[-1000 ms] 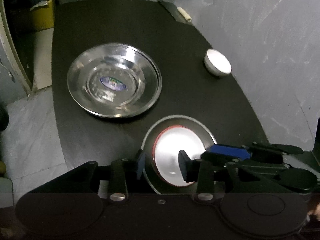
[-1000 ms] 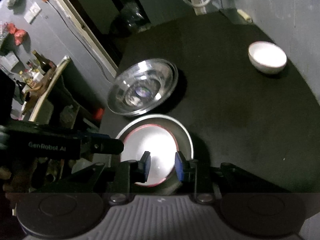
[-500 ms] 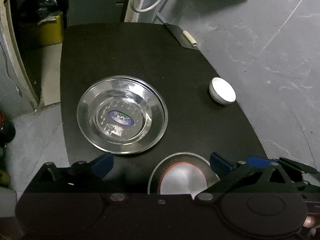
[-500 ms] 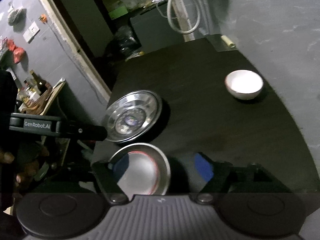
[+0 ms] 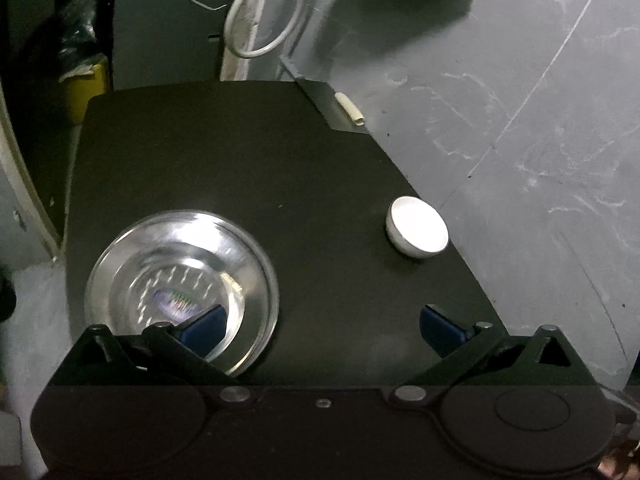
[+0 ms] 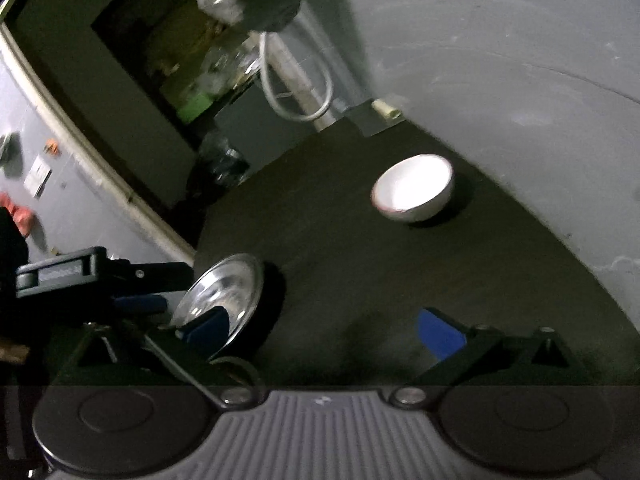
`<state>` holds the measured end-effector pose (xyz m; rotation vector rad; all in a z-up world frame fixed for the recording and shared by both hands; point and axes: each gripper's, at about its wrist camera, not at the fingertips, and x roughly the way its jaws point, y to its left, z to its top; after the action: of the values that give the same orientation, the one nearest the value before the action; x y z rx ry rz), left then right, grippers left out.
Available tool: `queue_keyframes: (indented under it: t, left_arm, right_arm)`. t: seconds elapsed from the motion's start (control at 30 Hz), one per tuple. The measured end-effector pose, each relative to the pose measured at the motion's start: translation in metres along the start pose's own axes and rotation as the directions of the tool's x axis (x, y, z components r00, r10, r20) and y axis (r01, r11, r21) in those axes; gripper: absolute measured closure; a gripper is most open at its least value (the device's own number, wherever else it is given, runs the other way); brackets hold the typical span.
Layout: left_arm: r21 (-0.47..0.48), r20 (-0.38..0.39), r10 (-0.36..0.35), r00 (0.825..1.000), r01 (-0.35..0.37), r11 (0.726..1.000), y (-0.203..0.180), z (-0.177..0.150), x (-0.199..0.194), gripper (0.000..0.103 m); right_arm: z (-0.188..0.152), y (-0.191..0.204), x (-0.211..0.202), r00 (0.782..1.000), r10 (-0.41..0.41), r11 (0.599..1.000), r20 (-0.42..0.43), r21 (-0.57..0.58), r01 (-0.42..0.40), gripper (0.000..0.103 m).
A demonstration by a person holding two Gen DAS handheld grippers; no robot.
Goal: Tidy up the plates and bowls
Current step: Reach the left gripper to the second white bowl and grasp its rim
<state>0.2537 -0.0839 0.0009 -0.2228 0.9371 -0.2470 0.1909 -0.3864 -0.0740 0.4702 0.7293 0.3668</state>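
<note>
Having released the red-rimmed bowl and backed off, our left gripper (image 5: 320,322) and right gripper (image 6: 320,330) have just spread their jaws wide and hold nothing; the white bowl (image 6: 414,188), sitting near the edge of the black table (image 5: 240,168), may be nudged off by a careless reach.

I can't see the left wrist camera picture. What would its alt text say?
A wide-open left gripper, nothing between its blue pads, hovers over a dark table. A shiny steel plate sits at lower left, a small white bowl near the right edge by a grey wall.

Both wrist cameras look down from the near edge of the dark table (image 5: 320,184); the right view is tilted. Both share the steel plate (image 5: 132,264) and white bowl (image 6: 412,188).
</note>
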Motion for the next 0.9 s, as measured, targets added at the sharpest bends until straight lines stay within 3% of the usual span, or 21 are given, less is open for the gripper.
queue_keyframes:
  t: [0.43,0.6,0.9]
  left_arm:
    - [0.150,-0.040,-0.010,0.999,0.016,0.988,-0.046,0.057,0.083,0.001]
    - [0.143,-0.081,0.001,0.997,0.010,0.990,-0.050,0.075,0.119,0.001]
    - [0.220,-0.128,0.048,0.991,-0.019,0.975,-0.068,0.093,0.165,0.001]
  right_arm:
    - [0.029,-0.027,0.038,0.985,-0.142,0.989,0.097,-0.015,0.144,0.000]
    - [0.042,-0.038,0.059,0.981,-0.184,0.982,0.063,0.040,0.182,0.000]
    - [0.055,-0.044,0.088,0.947,-0.310,0.950,0.081,0.064,0.305,0.001]
